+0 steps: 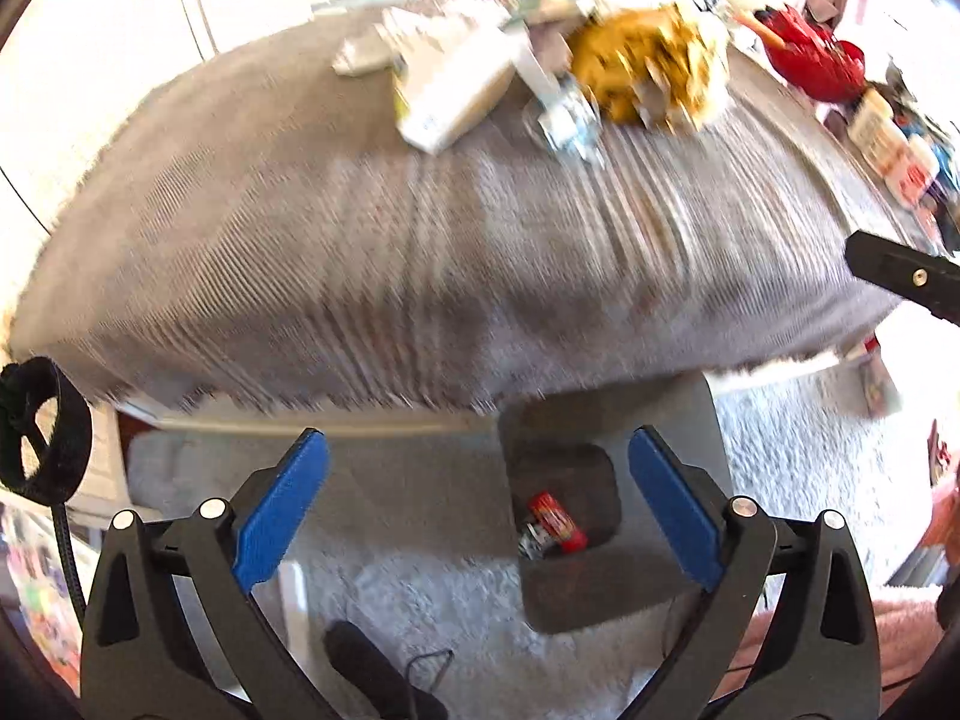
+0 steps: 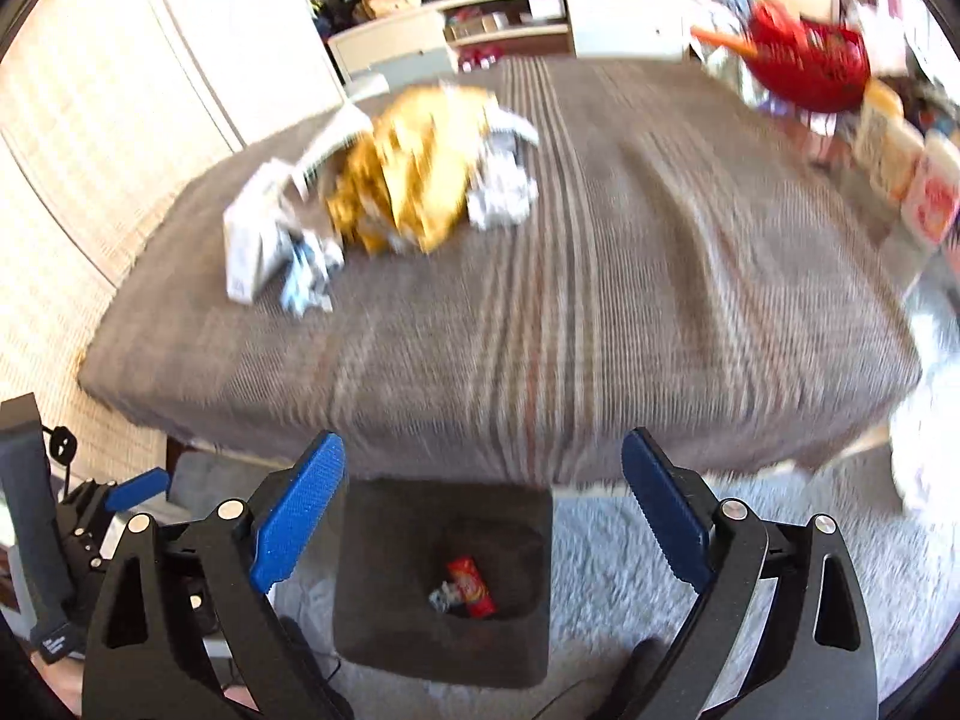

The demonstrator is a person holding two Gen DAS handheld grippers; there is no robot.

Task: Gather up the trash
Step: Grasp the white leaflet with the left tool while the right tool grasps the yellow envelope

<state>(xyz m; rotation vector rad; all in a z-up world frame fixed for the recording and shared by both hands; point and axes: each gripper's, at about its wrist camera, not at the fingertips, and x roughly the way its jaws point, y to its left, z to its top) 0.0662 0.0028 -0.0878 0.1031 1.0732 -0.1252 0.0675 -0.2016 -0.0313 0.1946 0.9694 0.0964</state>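
A bed (image 2: 600,300) with a grey striped cover fills the room's middle. A pale shaggy rug (image 2: 630,570) covers the floor. Behind stands a low white shelf (image 2: 510,18), beside a white wall (image 2: 120,120) in strong daylight.

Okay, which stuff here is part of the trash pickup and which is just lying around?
Part of the job:
- bin on the rug
- red wrapper already inside it
- yellow bag, white box and crumpled paper on the bed

Just lying about:
- red basket
- bottles
- shelf
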